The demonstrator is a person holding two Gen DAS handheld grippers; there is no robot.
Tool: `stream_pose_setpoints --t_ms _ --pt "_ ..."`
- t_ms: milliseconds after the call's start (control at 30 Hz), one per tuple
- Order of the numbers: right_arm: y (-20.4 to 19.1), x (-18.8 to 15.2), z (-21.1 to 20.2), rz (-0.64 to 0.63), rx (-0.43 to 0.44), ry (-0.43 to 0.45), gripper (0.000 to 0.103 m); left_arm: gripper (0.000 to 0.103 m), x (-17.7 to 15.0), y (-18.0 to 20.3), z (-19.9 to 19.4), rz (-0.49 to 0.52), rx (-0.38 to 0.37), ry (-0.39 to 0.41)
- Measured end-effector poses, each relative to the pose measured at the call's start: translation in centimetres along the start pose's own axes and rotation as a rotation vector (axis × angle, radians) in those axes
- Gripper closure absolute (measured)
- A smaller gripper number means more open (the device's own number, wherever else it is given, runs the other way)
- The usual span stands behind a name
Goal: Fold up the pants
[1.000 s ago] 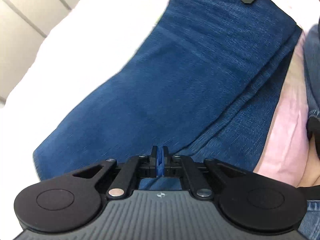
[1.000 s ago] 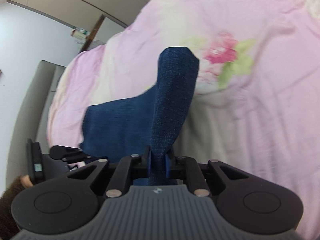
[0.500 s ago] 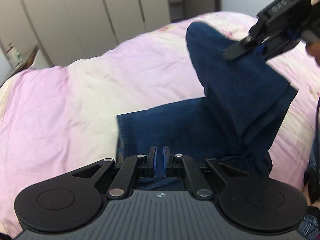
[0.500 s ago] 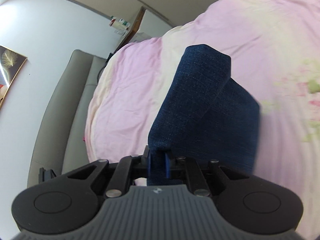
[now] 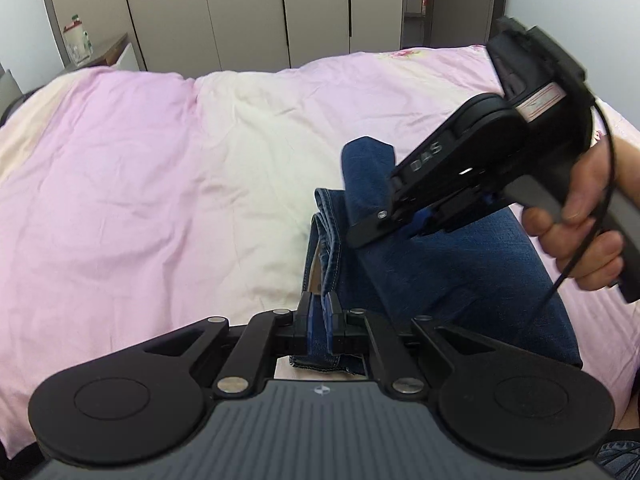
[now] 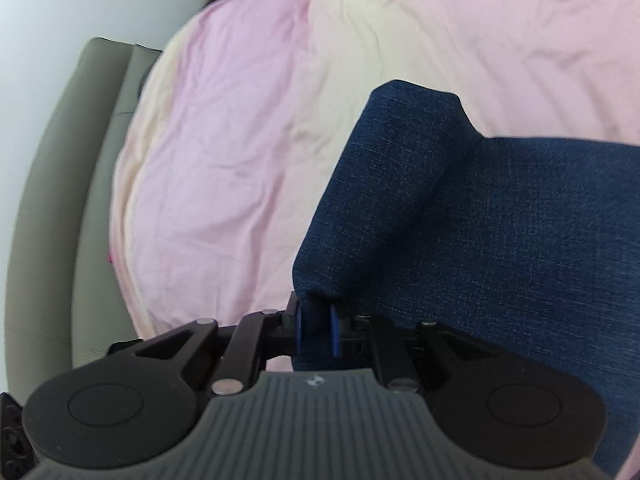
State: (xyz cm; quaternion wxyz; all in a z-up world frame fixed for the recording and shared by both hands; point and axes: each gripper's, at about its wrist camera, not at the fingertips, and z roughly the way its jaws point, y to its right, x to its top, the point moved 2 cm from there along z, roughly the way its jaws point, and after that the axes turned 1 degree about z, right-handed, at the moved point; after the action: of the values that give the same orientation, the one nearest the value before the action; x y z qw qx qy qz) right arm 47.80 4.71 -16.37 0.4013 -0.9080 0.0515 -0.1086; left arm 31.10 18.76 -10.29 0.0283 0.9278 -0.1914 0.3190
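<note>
So the surface here is a bed with a wrinkly pink-and-cream duvet, a flower print way at the far end. Behind it there's a row of beige wardrobe doors, a little wooden side table with a bottle on it in the left corner, and a grey padded headboard that shows in the right wrist view.

Count-wise: one pair of dark blue denim pants, two grippers, one bare hand in view, wrapped round the right gripper's handle.

The pants lie on the near right part of the duvet, partly folded over, with the stitched hem edges stacked on the left side. The left gripper is pinched onto that layered hem edge down low by the bed, blue pads squeezing the cloth with only its thickness between them. The right gripper is likewise clamped on a fold of denim and holds it raised, so the cloth humps up above the rest of the pants.
</note>
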Motion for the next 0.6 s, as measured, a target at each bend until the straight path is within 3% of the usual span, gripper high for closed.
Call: stream_pose_setpoints --t_ms 133,233,367,600 --pt "0.3 0.6 3.6 -0.007 -0.044 -0.013 0.093 0.096 -0.4 -0.2 0.8 -0.009 -0.011 -0.014" --pt "1.1 0.8 4.9 0.012 -0.070 -0.027 0.084 0.093 -0.3 -0.2 0.9 -0.020 -0.016 -0.007" --pt "0.5 0.7 4.1 -0.016 -0.042 -0.019 0.069 0.067 0.1 0.3 -0.6 -0.049 -0.029 0.017" --pt "-0.1 -0.5 -4.4 -0.171 -0.051 0.082 0.067 0.035 0.1 2.3 -2.0 -0.107 -0.074 0.031"
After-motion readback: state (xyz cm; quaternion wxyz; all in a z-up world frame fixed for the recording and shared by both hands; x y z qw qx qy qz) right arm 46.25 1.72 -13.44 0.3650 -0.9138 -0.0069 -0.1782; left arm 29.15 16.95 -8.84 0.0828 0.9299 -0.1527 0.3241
